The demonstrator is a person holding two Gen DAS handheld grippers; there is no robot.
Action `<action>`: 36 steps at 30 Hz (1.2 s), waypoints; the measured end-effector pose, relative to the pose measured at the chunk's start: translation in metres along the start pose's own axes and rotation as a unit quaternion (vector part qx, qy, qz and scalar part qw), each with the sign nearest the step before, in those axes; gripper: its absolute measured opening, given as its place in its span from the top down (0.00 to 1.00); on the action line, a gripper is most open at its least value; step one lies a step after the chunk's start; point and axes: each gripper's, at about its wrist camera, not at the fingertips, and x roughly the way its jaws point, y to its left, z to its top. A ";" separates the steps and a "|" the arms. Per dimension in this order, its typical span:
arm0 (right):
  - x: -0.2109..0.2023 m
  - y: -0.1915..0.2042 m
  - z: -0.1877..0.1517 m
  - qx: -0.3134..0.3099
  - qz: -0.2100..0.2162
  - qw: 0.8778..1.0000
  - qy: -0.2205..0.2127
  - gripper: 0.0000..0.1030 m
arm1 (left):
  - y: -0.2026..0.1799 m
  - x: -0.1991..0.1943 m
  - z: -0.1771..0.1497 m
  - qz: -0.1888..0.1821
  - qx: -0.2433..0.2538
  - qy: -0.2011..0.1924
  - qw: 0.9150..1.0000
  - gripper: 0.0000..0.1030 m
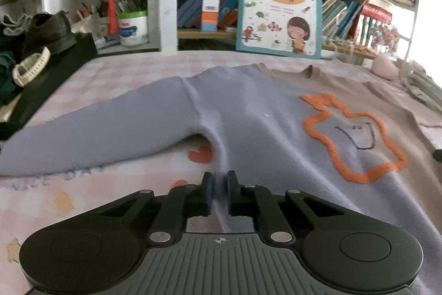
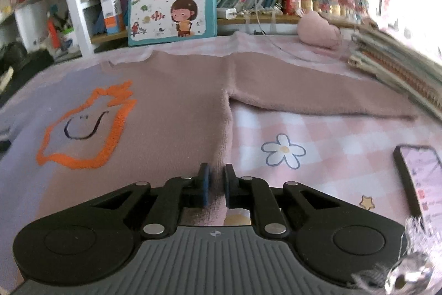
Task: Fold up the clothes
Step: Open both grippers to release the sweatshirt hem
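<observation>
Sweater (image 1: 248, 112) lies flat on the desk (image 2: 317, 129), sleeves spread sideways; left tool (image 1: 219, 184) and right tool (image 2: 216, 179) each pinch its near side edges, jaws nearly closed.

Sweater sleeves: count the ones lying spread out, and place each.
2. The lavender sleeve stretches out on the sweater's left side; the brown sleeve stretches right toward the stacked books. None looks hidden.
</observation>
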 end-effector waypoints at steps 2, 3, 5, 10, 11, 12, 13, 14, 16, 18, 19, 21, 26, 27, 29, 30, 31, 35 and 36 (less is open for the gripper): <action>0.000 0.006 -0.001 -0.011 0.003 1.000 0.000 0.90 | 0.006 0.001 0.001 0.005 -0.009 0.000 1.000 0.91; 0.000 0.007 -0.001 -0.012 0.004 1.000 0.000 0.90 | 0.008 0.001 0.001 0.004 -0.012 0.000 1.000 0.91; 0.000 0.007 -0.001 -0.008 0.005 1.000 0.000 0.90 | 0.008 0.001 0.001 0.003 -0.009 -0.001 1.000 0.92; 0.001 0.005 0.000 -0.002 0.009 1.000 -0.001 0.90 | 0.007 0.001 0.002 0.000 -0.008 0.001 1.000 0.92; 0.002 0.004 0.000 -0.001 0.010 1.000 -0.001 0.90 | 0.008 0.001 0.003 -0.001 -0.008 0.003 1.000 0.91; 0.002 0.002 0.000 0.001 0.010 1.000 -0.002 0.90 | 0.008 0.001 0.003 -0.002 -0.009 0.003 1.000 0.91; 0.002 0.001 0.000 0.002 0.009 1.000 -0.003 0.90 | 0.008 0.000 0.002 -0.003 -0.010 0.002 1.000 0.91; 0.002 0.000 -0.001 0.002 0.008 1.000 -0.004 0.90 | 0.007 -0.001 0.002 -0.003 -0.010 0.002 1.000 0.91; 0.002 0.000 -0.001 0.001 0.006 1.000 -0.005 0.90 | 0.007 -0.004 0.001 -0.003 -0.013 0.001 1.000 0.89; 0.002 0.002 0.000 -0.005 0.004 1.000 -0.005 0.90 | 0.008 -0.007 -0.001 -0.006 -0.019 0.000 1.000 0.86; 0.002 0.002 0.000 -0.008 0.003 1.000 -0.005 0.89 | 0.008 -0.008 -0.001 -0.010 -0.024 0.001 1.000 0.81; 0.002 0.003 -0.001 -0.013 0.001 1.000 -0.005 0.89 | 0.008 -0.009 -0.003 -0.020 -0.031 0.004 0.999 0.73; 0.003 -0.001 -0.001 -0.006 0.007 1.000 -0.008 0.90 | 0.000 -0.009 -0.007 -0.013 -0.018 0.002 1.000 0.73; 0.003 -0.002 -0.001 -0.005 0.006 1.000 -0.009 0.90 | -0.002 -0.009 -0.007 -0.010 -0.016 0.001 1.000 0.74; 0.004 -0.002 -0.001 -0.003 0.004 1.000 -0.011 0.91 | -0.002 -0.008 -0.006 -0.008 -0.013 0.000 1.000 0.75; 0.005 -0.002 -0.001 -0.004 0.002 1.000 -0.011 0.91 | -0.002 -0.007 -0.006 -0.007 -0.014 -0.001 1.000 0.75; 0.005 -0.001 0.000 -0.005 0.001 1.000 -0.011 0.91 | -0.002 -0.006 -0.005 -0.007 -0.015 -0.002 1.000 0.75; 0.004 0.002 -0.001 -0.013 -0.003 1.000 -0.012 0.90 | -0.003 -0.006 -0.005 -0.006 -0.012 -0.001 1.000 0.75; 0.004 0.002 -0.001 -0.012 -0.003 1.000 -0.012 0.90 | -0.002 -0.006 -0.005 -0.007 -0.012 -0.001 1.000 0.75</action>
